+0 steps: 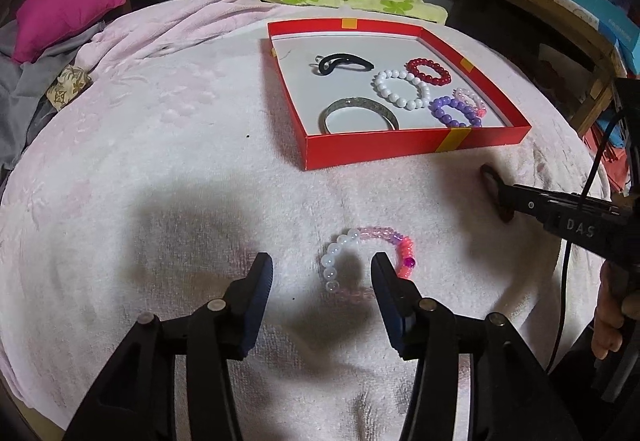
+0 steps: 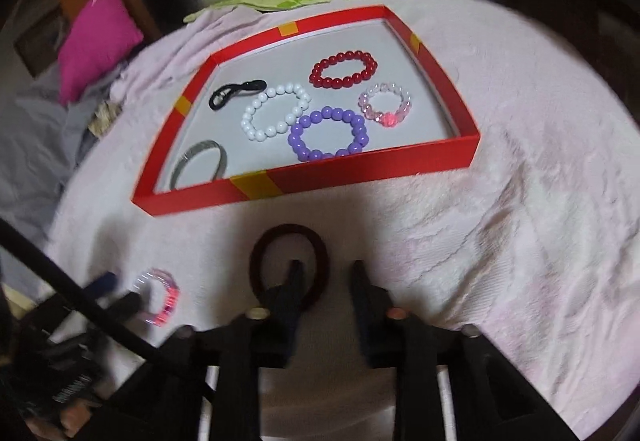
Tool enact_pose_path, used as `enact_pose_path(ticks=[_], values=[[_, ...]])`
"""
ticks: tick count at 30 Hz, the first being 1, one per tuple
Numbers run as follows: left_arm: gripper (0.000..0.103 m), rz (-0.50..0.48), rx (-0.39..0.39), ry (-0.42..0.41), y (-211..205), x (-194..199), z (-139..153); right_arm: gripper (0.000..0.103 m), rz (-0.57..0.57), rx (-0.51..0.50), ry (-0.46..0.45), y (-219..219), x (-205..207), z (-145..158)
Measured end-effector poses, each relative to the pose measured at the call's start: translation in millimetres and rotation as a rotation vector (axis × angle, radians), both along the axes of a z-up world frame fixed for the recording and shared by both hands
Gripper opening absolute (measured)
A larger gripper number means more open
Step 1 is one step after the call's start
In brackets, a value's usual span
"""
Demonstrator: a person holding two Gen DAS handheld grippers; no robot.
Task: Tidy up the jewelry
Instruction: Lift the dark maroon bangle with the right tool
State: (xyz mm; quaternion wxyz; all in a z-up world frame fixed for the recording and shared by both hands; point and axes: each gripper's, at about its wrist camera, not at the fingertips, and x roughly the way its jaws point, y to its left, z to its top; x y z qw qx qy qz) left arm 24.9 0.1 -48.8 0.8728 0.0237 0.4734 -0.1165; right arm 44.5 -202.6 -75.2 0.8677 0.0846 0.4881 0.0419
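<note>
The left tool [image 1: 322,269] hangs released over a pink blanket [image 1: 160,145], its right finger [image 1: 386,281] inside the loop of a mixed bead bracelet [image 1: 360,253] lying flat there, its left finger outside. The right tool [image 2: 326,273] also stands apart, one finger [image 2: 294,281] inside a dark hair tie [image 2: 288,241] on the blanket, not clamping it. Just beyond sits a shallow red box [image 2: 320,177]. Inside lie a red bracelet [image 2: 344,69], a white bracelet [image 2: 276,111], a purple bracelet [image 2: 330,133], a small pink bracelet [image 2: 386,105], a black hair tie [image 2: 234,93] and a metal bangle [image 2: 200,161].
</note>
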Motion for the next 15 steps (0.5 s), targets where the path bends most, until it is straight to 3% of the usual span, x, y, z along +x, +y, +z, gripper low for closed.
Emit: enact_pose_path(ticks=[8, 15], values=[[0.056, 0.004, 0.031, -0.007, -4.4, -0.6, -2.3, 0.015, 0.029, -0.097, -0.027, 10.5, -0.1, 3.2], [0.057, 0.004, 0.049, -0.014, -9.1, 0.3, -3.0, 0.014, 0.043, -0.119, -0.037, 13.1, -2.6, 4.4]])
